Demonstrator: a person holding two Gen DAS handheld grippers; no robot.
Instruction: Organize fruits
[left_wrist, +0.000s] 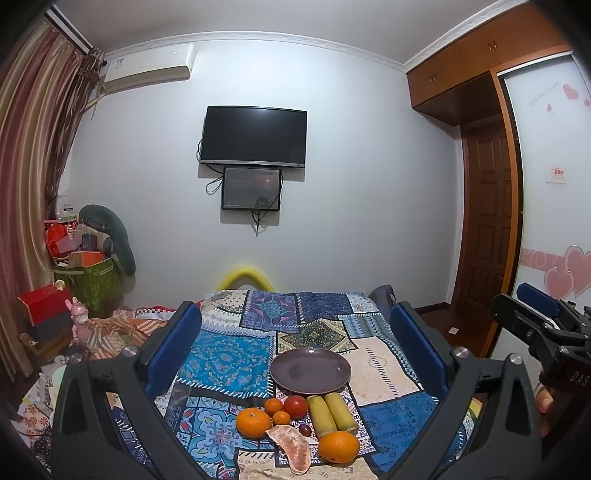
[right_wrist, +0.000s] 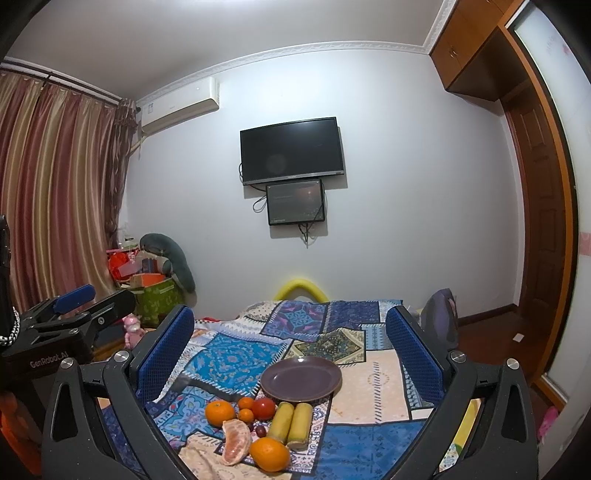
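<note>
A: Both claws are spread wide and carrying nothing. The left claw (left_wrist: 295, 354) and the right claw (right_wrist: 291, 354) hang above the bed (left_wrist: 384, 369), well short of the fruit

B: Where does the fruit lie?

A: Bunched on the patchwork cover toward the bed's near edge, just beside the purple plate (left_wrist: 310, 370). There is a large mandarin (left_wrist: 253, 422), two small ones, a tomato (left_wrist: 295, 406), two yellow-green stalk pieces (left_wrist: 332, 411) side by side and touching, a dark grape, a peeled pomelo segment (left_wrist: 291, 446) and an orange (left_wrist: 338, 446) nearest the edge

B: And the plate?

A: It holds nothing yet, so I judge the sorting has not begun

B: How to start well?

A: I'd take an outer piece first, probably the orange, since it sits clear of the cluster. Come down with the jaws either side of its widest part and close gently, as round fruit may roll on soft bedding. The pomelo segment looks soft, so squeeze it lightly
</note>
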